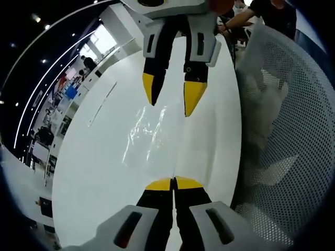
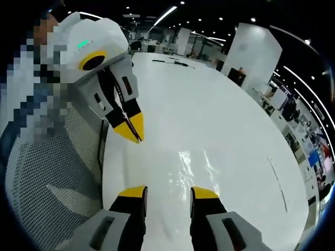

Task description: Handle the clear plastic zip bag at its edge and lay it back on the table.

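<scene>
The clear plastic zip bag lies flat on the white table, showing mostly as glints and creases; in the right gripper view the bag lies just ahead of my right gripper. My left gripper is shut, with its yellow tips together at the bag's near edge. I cannot tell whether any plastic is caught between them. From the left it enters the right gripper view as the left gripper, low over the table's edge. My right gripper is open and hovers over the bag; it appears opposite as the right gripper.
A white mesh surface runs along the table's edge, also seen as mesh beside the left gripper. A person's dark sleeve is at the table's far end. Thin dark items lie far off on the table. Shelving and people stand beyond.
</scene>
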`<state>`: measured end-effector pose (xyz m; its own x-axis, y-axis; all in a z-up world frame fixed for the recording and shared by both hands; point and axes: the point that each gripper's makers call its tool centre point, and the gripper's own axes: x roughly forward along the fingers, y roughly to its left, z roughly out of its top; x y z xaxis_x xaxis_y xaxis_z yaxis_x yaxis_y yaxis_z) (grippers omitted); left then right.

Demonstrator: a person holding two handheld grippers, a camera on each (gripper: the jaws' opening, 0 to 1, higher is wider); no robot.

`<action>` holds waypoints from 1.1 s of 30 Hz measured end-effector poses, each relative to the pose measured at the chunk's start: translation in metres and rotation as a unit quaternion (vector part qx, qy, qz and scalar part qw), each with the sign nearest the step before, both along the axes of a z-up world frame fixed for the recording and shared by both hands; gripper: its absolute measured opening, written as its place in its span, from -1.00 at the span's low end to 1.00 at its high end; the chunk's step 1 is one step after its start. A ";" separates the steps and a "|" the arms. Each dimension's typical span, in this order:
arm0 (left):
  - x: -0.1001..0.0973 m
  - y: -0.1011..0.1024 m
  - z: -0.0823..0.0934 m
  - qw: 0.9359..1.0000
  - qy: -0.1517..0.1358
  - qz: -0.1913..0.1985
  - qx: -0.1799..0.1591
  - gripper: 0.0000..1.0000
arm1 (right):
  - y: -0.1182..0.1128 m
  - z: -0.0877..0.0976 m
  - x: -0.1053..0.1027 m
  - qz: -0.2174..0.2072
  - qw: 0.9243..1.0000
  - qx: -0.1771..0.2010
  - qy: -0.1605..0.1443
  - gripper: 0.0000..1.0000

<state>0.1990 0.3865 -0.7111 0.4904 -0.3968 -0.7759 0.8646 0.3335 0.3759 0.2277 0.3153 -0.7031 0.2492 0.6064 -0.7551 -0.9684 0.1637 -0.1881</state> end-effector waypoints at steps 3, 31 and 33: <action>0.000 0.000 -0.001 1.000 0.001 -0.001 0.002 -1.00 | -0.002 0.001 0.003 -0.004 1.000 0.004 -0.001 -0.40; 0.001 -0.005 0.001 1.000 -0.002 -0.005 -0.001 -1.00 | -0.007 -0.025 -0.015 0.021 0.998 -0.052 0.012 -0.89; 0.002 -0.005 0.001 1.000 0.000 -0.003 -0.001 -1.00 | -0.007 -0.028 -0.019 0.017 0.998 -0.053 0.028 -0.94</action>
